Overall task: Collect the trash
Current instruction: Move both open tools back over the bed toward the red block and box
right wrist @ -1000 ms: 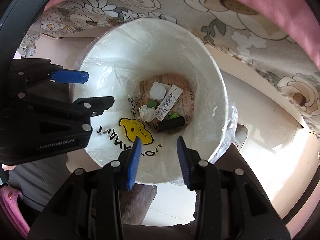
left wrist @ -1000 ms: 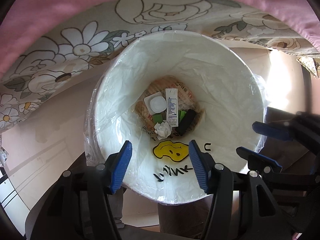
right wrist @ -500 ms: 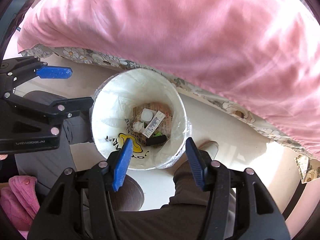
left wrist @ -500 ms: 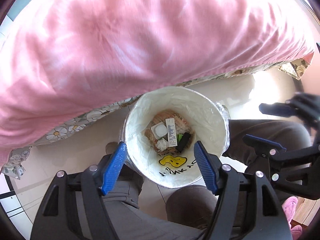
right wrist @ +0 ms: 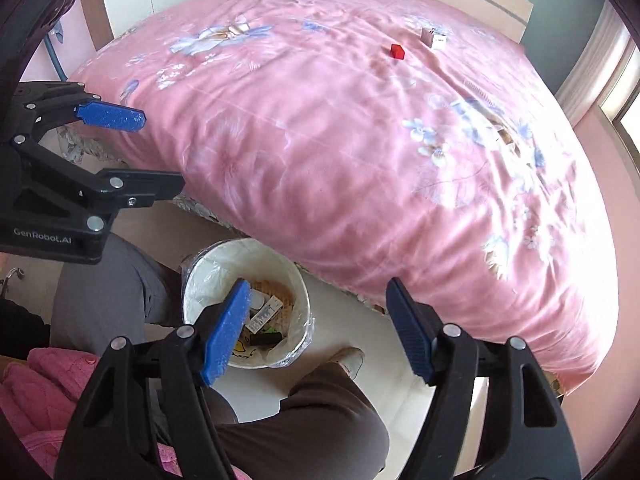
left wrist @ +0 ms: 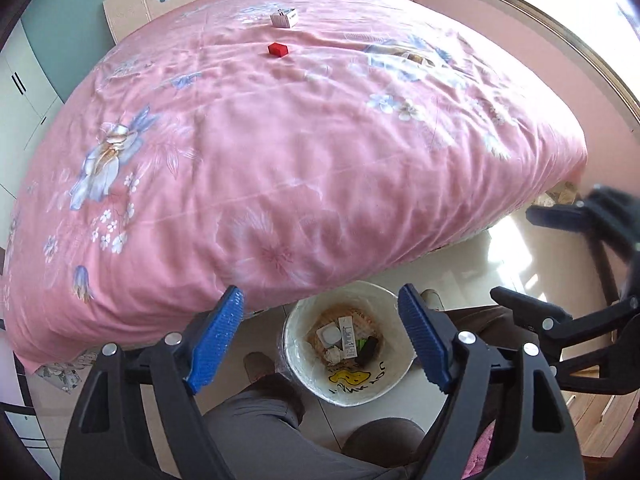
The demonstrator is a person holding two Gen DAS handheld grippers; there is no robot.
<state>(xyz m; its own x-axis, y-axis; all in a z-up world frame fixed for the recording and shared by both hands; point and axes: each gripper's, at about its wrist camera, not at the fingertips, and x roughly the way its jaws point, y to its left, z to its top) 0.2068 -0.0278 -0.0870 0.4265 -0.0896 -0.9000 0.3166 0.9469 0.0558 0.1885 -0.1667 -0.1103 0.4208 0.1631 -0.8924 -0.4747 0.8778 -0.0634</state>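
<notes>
A white lined trash bin (left wrist: 394,384) stands on the floor by the bed, holding several pieces of trash; it also shows in the right wrist view (right wrist: 280,264). A small red box (left wrist: 278,49) and a white box (left wrist: 284,18) lie far across the pink bedspread; the right wrist view shows the red box (right wrist: 397,51) and the white box (right wrist: 434,39) too. My left gripper (left wrist: 320,340) is open and empty, high above the bin. My right gripper (right wrist: 318,326) is open and empty, also above the bin.
The pink floral bedspread (left wrist: 280,152) covers a large bed. The person's grey-trousered legs (left wrist: 260,432) are beside the bin. A window (left wrist: 560,0) is at the right, white wardrobes (left wrist: 20,92) at the left. The floor is pale tile (right wrist: 400,384).
Both grippers have risen far up and back from the bin, so the whole bed came into view. Both jaws opened wider.
</notes>
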